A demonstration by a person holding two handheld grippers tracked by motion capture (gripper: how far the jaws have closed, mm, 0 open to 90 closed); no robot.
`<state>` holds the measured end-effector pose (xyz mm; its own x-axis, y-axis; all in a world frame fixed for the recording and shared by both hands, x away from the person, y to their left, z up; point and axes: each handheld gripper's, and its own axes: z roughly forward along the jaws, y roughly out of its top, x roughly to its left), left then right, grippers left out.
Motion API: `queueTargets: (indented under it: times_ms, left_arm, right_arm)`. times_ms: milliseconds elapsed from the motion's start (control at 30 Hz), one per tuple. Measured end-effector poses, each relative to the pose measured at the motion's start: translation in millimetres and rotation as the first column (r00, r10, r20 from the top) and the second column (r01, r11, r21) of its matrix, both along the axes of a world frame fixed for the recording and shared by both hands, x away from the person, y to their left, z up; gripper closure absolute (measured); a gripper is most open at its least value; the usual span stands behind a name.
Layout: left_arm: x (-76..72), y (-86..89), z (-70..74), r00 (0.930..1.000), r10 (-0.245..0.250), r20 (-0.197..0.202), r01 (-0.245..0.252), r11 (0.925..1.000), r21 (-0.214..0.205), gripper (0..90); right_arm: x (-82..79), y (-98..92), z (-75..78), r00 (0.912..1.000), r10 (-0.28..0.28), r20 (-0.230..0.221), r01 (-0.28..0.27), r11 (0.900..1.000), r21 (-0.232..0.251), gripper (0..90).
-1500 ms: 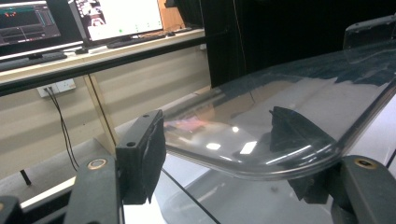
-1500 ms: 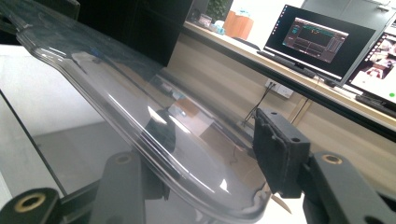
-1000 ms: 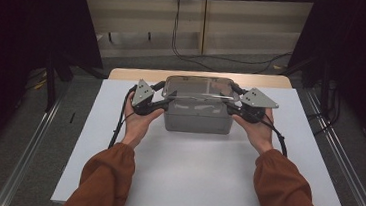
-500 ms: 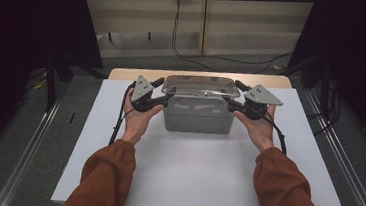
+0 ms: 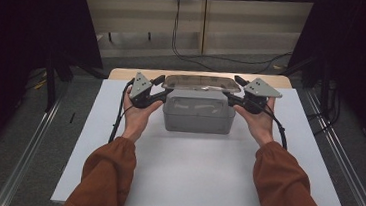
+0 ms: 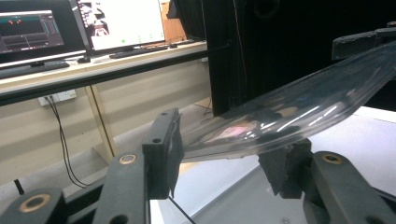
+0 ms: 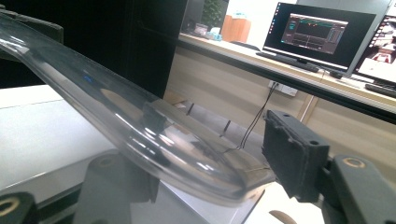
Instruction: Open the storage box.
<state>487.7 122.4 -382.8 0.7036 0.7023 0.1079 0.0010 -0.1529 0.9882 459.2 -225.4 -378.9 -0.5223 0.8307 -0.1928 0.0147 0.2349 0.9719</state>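
A grey plastic box (image 5: pixel 198 115) stands at the far middle of the white table top (image 5: pixel 189 184). Its clear lid (image 5: pixel 200 82) hovers just above the rim, carried at both short ends. My left gripper (image 5: pixel 158 87) grips the lid's left end. In the left gripper view the lid (image 6: pixel 299 112) runs between the jaws of that gripper (image 6: pixel 224 147), which have just been closing on it. My right gripper (image 5: pixel 235 90) grips the right end. Its jaws (image 7: pixel 217 140) have just been opening slightly, with the lid (image 7: pixel 116 112) still between them.
The white top rests on a wooden table whose far edge (image 5: pixel 123 72) shows behind the box. Metal rails (image 5: pixel 26 154) run along the floor on both sides. Cables (image 5: pixel 185 53) lie on the floor beyond. Dark curtains stand left and right. A desk with monitors (image 7: pixel 322 32) lies farther off.
The clear lid has come up off the grey box and now sits slightly above the rim. Both hands stayed at the box's ends.
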Motion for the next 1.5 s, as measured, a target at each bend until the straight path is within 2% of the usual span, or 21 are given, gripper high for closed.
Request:
queueTargets:
  times_ms: [200,233,300,367,500,667,700,1067,1200,1333,1367,1500]
  left_arm:
    - [5.1,0.2,3.1,0.9998,-0.001,0.019,0.001,0.9994,0.033,52.4]
    - [5.9,-0.4,2.9,0.9999,-0.003,0.013,0.003,0.9997,0.023,51.3]
    - [7.0,-0.2,2.5,1.0000,0.004,0.009,-0.004,0.9994,0.034,51.3]
    - [8.5,-0.6,2.4,0.9999,-0.001,0.013,0.001,0.9993,0.037,55.5]
    - [10.7,0.3,3.0,0.9997,0.003,0.023,-0.004,0.9989,0.048,58.1]
    - [13.5,2.7,3.9,0.9998,0.010,0.018,-0.010,0.9992,0.038,61.2]
    - [14.7,3.3,3.6,0.9998,0.014,0.012,-0.014,0.9996,0.025,61.6]
    - [16.6,3.3,3.8,0.9997,0.023,0.010,-0.023,0.9993,0.030,64.0]
    - [18.6,4.0,5.2,0.9997,0.025,-0.002,-0.025,0.9996,0.009,66.0]
    - [20.0,4.1,7.5,0.9997,0.025,-0.007,-0.025,0.9996,0.015,66.2]
    - [21.2,3.2,8.5,0.9996,0.027,-0.005,-0.027,0.9996,0.004,66.3]
    - [24.2,3.6,9.9,0.9996,0.029,-0.003,-0.029,0.9996,0.004,66.6]
  right_arm:
    - [5.1,0.5,-1.0,1.0000,0.003,-0.002,-0.003,1.0000,0.004,44.7]
    - [6.6,0.4,-1.7,1.0000,-0.002,0.000,0.002,1.0000,0.004,44.9]
    - [10.1,-1.0,-2.7,0.9999,-0.003,-0.013,0.003,1.0000,0.005,45.6]
    - [13.3,-2.1,-3.2,0.9997,-0.007,-0.022,0.007,0.9999,0.008,46.4]
    - [14.8,-1.5,-1.2,0.9997,-0.010,-0.021,0.009,1.0000,-0.002,46.4]
    - [17.8,-2.9,0.5,0.9997,-0.006,-0.023,0.007,0.9999,0.014,48.0]
    - [18.1,-2.9,0.7,0.9997,-0.007,-0.024,0.007,0.9998,0.016,48.1]
    - [24.4,-7.3,-4.9,0.9993,-0.017,-0.032,0.018,0.9993,0.032,49.0]
    - [26.1,-9.4,-4.6,0.9993,-0.022,-0.029,0.023,0.9993,0.030,50.3]
    - [28.0,-10.0,-6.4,0.9993,-0.018,-0.034,0.018,0.9996,0.022,52.3]
    - [30.4,-10.7,-7.1,0.9988,-0.016,-0.047,0.017,0.9997,0.019,51.9]
    - [35.6,-9.5,-4.3,0.9990,-0.012,-0.043,0.013,0.9997,0.022,52.4]
